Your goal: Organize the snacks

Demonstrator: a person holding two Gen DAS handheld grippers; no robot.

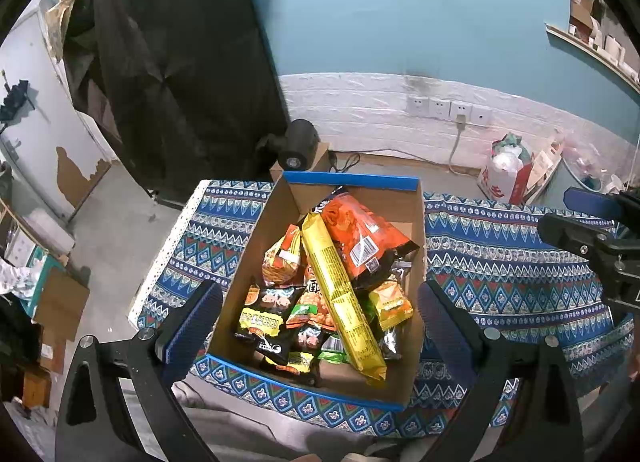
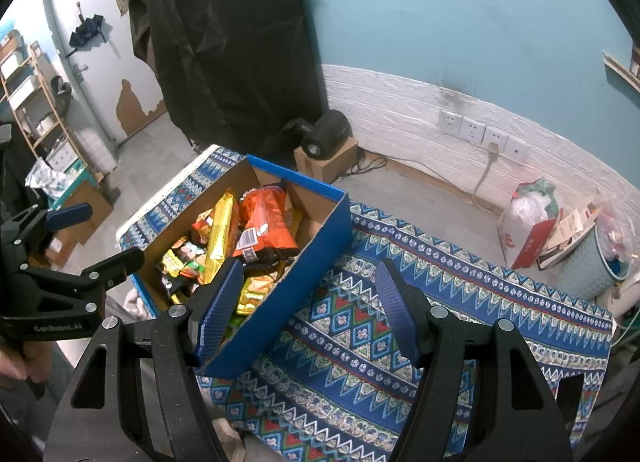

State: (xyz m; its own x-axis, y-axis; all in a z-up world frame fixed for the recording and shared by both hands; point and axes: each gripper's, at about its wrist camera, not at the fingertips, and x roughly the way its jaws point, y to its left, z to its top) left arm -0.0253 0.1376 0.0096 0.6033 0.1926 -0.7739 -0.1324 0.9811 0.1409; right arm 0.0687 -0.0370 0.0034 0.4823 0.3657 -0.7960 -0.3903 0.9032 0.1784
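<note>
Item 1: cardboard box (image 1: 416, 229), blue outside, on the patterned cloth (image 1: 520, 262) of the table. Contents: heaped snack packets, 1 long yellow pack (image 1: 340, 294) lying across the top, 1 orange bag (image 1: 360, 238) toward the far end.

Item 2: my left tongs (image 1: 320, 322), spread wide above the box, gripping nothing.

Item 3: my right tongs (image 2: 308, 310), also parted and empty, left pad over the box's near wall, right pad over bare cloth.

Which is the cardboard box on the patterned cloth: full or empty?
Fairly full. The box has no lid, and snack packets fill most of it, with a long yellow packet lying across an orange bag.
</note>
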